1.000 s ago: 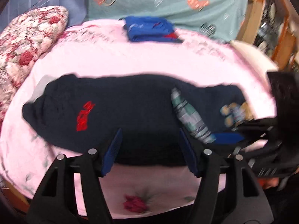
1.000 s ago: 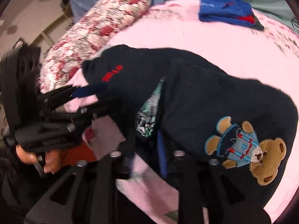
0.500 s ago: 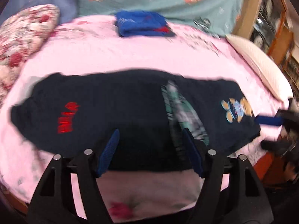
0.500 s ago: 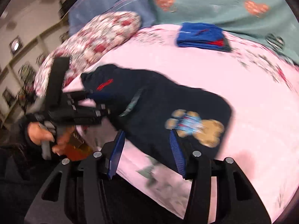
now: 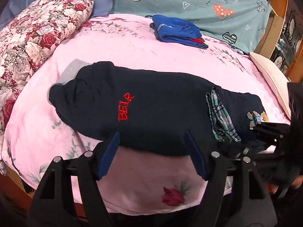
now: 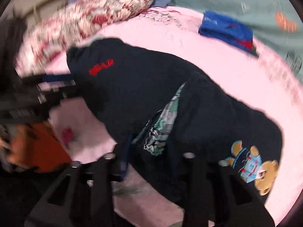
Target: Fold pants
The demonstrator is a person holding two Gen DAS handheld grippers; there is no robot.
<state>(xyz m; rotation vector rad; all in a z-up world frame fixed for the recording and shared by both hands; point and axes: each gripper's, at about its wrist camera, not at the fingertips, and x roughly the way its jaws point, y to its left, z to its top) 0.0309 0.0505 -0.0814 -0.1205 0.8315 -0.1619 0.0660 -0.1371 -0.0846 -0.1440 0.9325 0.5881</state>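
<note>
Now we see dark navy pants (image 5: 155, 111) lying lengthwise across a pink bed (image 5: 132, 53), red lettering toward the left, a bear patch at the right end. Our left gripper (image 5: 152, 141) hovers at the near edge, fingers spread, holding nothing. Our right gripper (image 6: 151, 151) pinches the plaid-lined waistband (image 6: 161, 130) near the bear. Folded blue clothes (image 5: 176, 31) sit far back.

Even indoor light; right view motion-blurred; fisheye edges warped.
</note>
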